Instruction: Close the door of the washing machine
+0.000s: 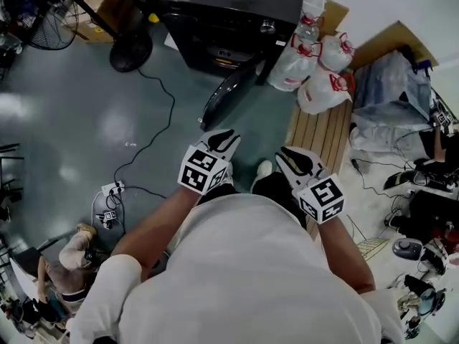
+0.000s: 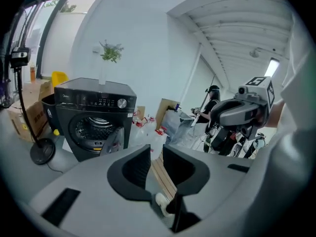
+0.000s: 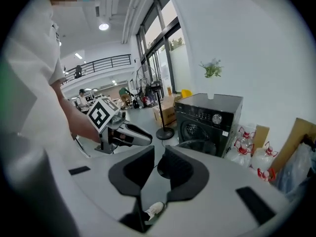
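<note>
The black front-loading washing machine (image 1: 229, 16) stands at the top of the head view, and its round door (image 1: 231, 93) hangs open toward me. The left gripper view shows the machine (image 2: 94, 120) with the drum exposed and the door (image 2: 112, 141) swung out. It also appears in the right gripper view (image 3: 210, 117) with the door (image 3: 197, 147) low in front. My left gripper (image 1: 224, 139) (image 2: 156, 154) and right gripper (image 1: 290, 156) (image 3: 159, 154) are held side by side close to my body, well short of the door. Both are open with nothing between the jaws.
A standing fan's round base (image 1: 130, 49) sits left of the machine, and a cable runs to a power strip (image 1: 112, 188). White tied bags (image 1: 315, 70) and a wooden pallet (image 1: 323, 131) lie to the right. A person crouches at lower left (image 1: 72, 256).
</note>
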{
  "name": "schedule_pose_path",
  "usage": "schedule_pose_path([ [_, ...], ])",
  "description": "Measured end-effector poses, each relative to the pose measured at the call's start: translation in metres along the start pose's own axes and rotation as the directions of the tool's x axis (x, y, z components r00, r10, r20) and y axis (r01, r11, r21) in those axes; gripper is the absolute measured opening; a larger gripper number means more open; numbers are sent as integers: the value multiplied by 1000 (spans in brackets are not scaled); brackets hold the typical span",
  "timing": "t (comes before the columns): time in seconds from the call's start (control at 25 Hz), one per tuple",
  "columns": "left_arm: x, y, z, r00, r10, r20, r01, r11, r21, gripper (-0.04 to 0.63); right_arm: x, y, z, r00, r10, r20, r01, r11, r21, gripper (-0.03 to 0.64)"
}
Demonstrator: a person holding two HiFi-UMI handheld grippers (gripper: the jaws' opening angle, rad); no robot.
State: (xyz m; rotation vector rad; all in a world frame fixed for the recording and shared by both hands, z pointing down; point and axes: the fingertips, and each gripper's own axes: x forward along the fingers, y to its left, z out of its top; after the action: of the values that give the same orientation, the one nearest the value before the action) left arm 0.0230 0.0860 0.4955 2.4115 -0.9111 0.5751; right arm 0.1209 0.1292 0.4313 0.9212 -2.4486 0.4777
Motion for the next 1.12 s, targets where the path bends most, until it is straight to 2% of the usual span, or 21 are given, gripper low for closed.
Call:
schedule_pose_path([
  [0.12,23,21,2,999,47,-22,-47,999,-15,72,9,-24,3,999,38,-10,-38,999,10,78],
  [0.32,57,61,-1,982,170,-83,-175,983,-52,72,24,-64,16,989,145,-42,-148,987,-62,78],
  [0.48,88,91,1,955,262,-136,-272,960,-60,77,30,-103,30,976,211,-54,-216,969,-120,74],
  [0.72,122,131,-11,897,380,-224,-401,914,-55,102,34,-148,23,955,286,-83,-295,947,-126,89],
  [0.88,136,151,-28,856,415,-309,-442,897,-19,117,36,-160,15,943,312,-113,-324,940,-109,89],
  [1.12,160,183,-42,820,426,-383,-434,898,69,127,47,-182,24,951,285,-122,-297,951,-87,74],
])
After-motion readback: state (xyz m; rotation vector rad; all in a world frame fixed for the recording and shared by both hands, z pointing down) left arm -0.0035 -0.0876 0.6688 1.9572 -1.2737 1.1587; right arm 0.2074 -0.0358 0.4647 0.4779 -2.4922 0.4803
